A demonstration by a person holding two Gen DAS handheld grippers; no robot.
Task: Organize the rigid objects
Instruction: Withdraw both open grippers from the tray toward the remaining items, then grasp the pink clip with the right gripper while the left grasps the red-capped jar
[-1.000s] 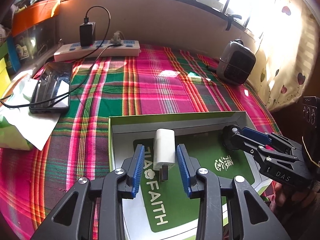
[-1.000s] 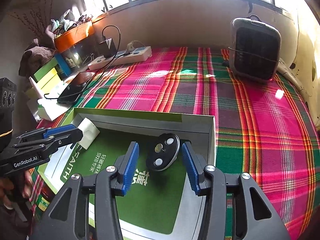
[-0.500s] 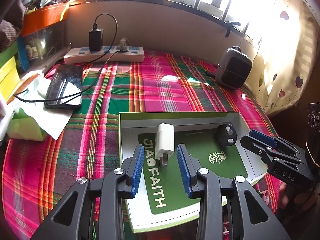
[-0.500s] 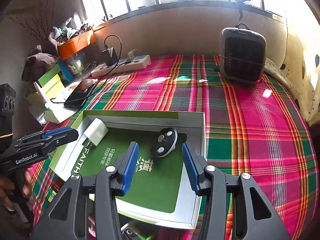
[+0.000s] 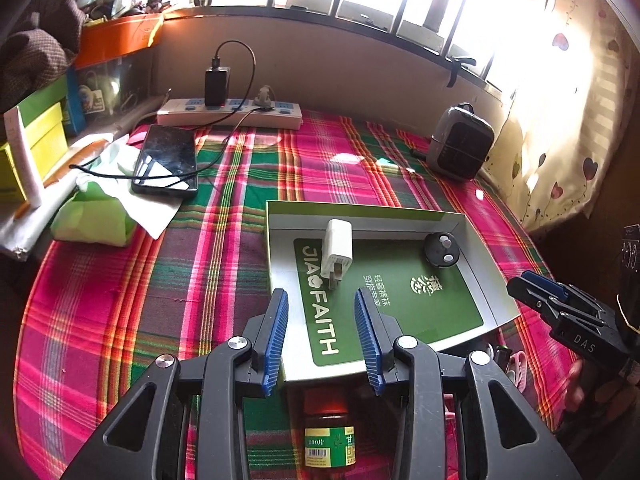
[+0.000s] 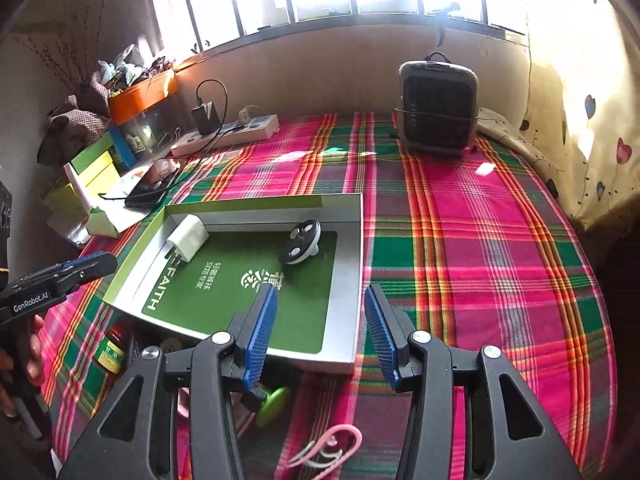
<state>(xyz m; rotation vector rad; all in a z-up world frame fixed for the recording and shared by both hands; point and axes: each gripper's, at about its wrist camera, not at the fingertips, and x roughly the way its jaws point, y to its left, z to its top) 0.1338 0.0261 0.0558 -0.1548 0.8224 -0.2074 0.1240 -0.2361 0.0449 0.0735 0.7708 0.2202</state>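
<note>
Left wrist view shows the left tongs (image 5: 322,334) spread wide with nothing between the blue pads, hovering above the near edge of a shallow tray (image 5: 492,300), a box lid with a green printed liner that sits on the plaid-covered surface (image 5: 120,280). Inside the tray, a white charger plug (image 5: 339,250) lies on its side near the far left corner, its prongs pointing toward the camera; it is a small, hard, rounded block. Well apart from it, by the far right wall, a black round disc (image 5: 441,249) with pale buttons leans tilted against the tray. Keeping the two apart probably leaves room for more items between them.

From the right wrist view, the right tongs (image 6: 321,334) are likewise parted and empty, hanging over the tray's near right corner. Both tools appear lifted clear of the tray, which suggests these two pieces count as sorted.

Other loose things lie on the near side of the tray, partly hidden under its edge: a brown pill bottle (image 5: 329,438) with a green label, a green-capped item (image 6: 272,402) and a pink looped clip (image 6: 332,448). Those are likely the next candidates for the tray.
</note>
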